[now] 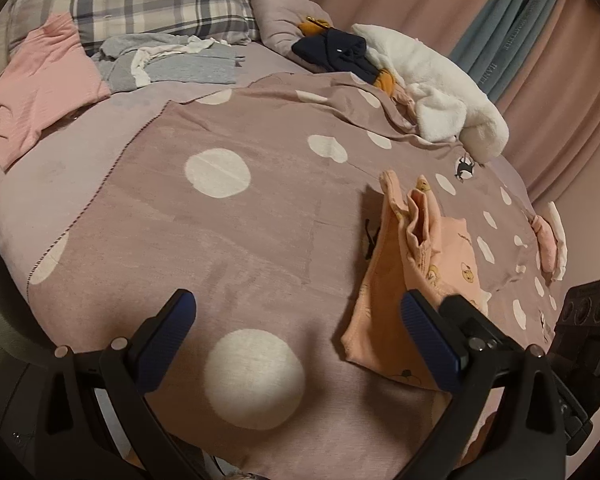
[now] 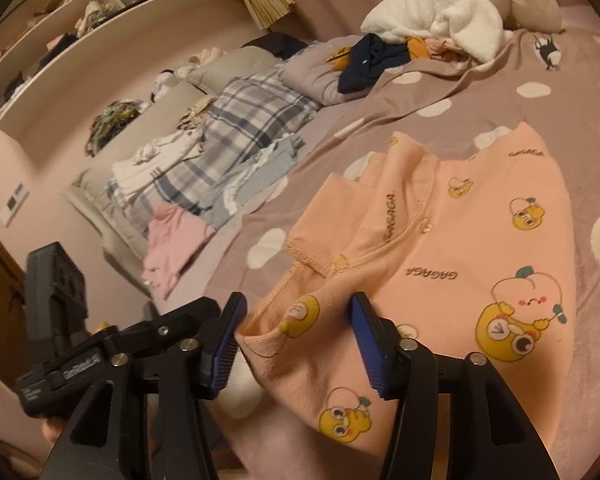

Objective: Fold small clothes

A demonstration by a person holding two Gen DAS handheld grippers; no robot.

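Note:
A small peach garment (image 2: 452,240) printed with yellow cartoon figures lies partly folded on the mauve blanket (image 2: 500,64) with white spots. In the left wrist view the garment (image 1: 416,276) sits to the right, one fold standing up. My left gripper (image 1: 298,322) is open and empty above the blanket, its right finger beside the garment's edge. My right gripper (image 2: 296,336) is open, its jaws on either side of the garment's near hem corner, not closed on it. The left gripper's body (image 2: 56,280) shows at the left of the right wrist view.
A pink top (image 1: 40,92), grey clothes (image 1: 172,64) and a plaid pillow (image 1: 152,0) lie at the head of the bed. A pile with a white fleece (image 1: 440,92) and navy item (image 1: 332,50) sits at the far right. Curtains (image 1: 540,20) hang beyond. Shelves (image 2: 80,20) are on the wall.

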